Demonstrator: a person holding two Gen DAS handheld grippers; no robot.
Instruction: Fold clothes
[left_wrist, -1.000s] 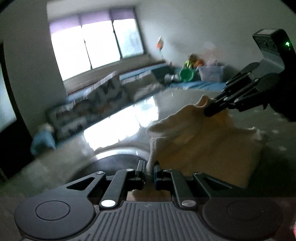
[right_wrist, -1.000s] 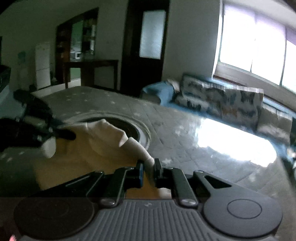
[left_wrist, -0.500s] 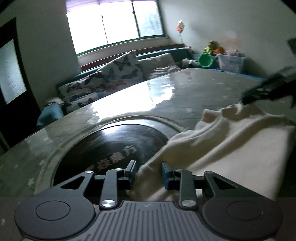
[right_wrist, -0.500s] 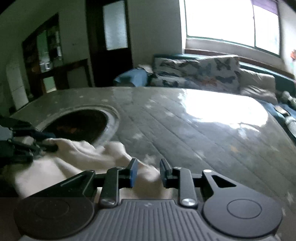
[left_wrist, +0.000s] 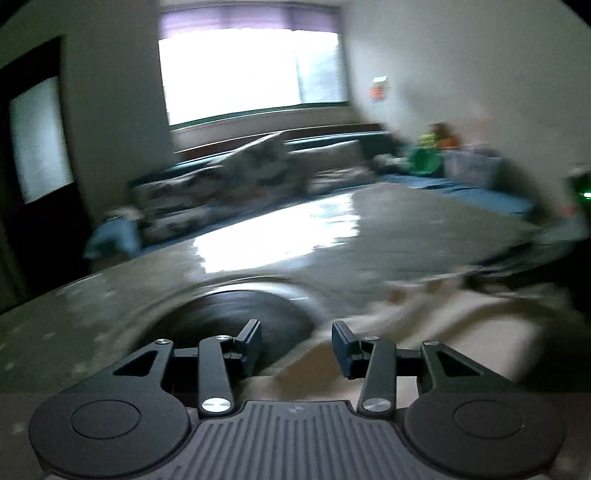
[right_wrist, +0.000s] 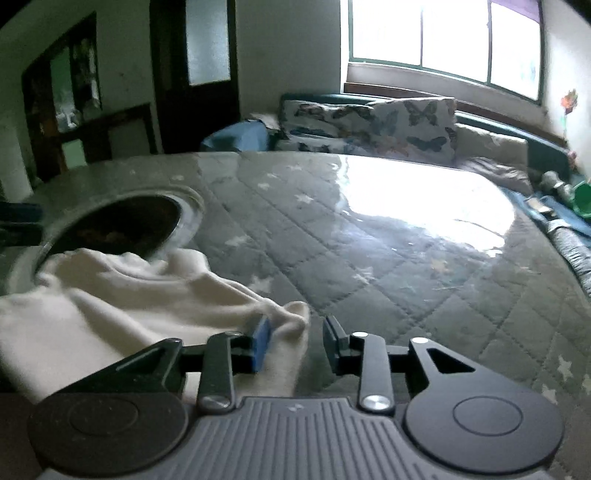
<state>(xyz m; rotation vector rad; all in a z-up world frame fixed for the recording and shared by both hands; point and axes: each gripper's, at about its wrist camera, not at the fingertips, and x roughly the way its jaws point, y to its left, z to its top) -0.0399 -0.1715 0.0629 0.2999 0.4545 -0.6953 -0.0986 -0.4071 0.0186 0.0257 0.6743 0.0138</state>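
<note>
Left gripper (left_wrist: 295, 345) and right gripper (right_wrist: 295, 341) were both opening, pads off the cream garment (right_wrist: 110, 295), which I'd let lie bunched on the quilted counter (right_wrist: 406, 266) by its dark round inset (right_wrist: 122, 225); one fold seemingly down, squaring-up left.

Both grippers point gently downward with jaws opening, the left gripper (left_wrist: 295, 341) gripping nothing, the right gripper (right_wrist: 295, 338) with its left jaw beside the cloth but not pinching it.
</note>
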